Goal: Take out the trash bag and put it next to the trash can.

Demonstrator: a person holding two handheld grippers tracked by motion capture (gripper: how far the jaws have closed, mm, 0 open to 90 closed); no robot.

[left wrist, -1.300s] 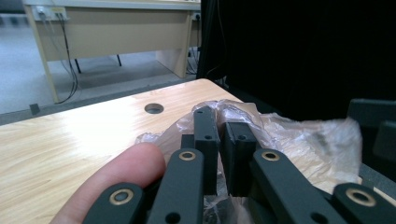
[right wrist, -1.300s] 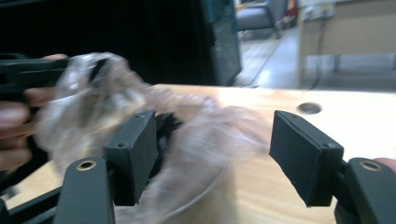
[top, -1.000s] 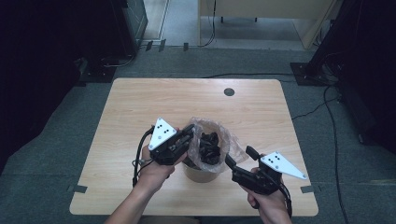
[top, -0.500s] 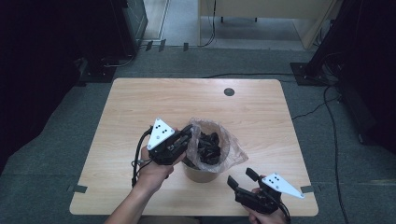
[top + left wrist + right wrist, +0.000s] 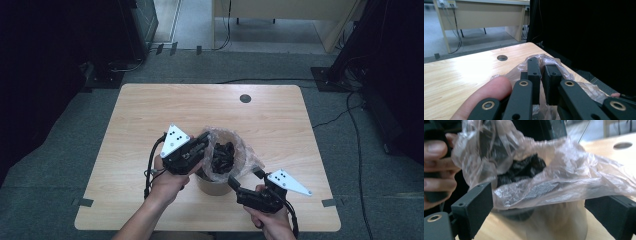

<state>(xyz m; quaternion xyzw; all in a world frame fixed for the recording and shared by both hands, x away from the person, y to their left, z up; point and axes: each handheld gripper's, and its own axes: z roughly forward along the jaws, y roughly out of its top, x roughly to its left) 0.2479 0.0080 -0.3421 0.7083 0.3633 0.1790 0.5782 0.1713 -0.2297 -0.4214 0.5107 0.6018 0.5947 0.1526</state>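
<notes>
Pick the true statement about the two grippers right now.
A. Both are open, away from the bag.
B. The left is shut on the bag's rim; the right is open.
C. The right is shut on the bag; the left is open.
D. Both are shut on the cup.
B: the left gripper has its jaws pinched on the bag, while the right gripper has its jaws spread wide before the bag and cup.

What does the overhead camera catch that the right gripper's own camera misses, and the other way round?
The high view alone takes in the whole table, both forearms, the left gripper pinching the bag's rim, and the grey floor. The right gripper view alone shows, close up, the wide gap between its open jaws and the tan side of the container under the plastic. Both show the clear plastic bag holding something dark, and the table's round hole.
</notes>
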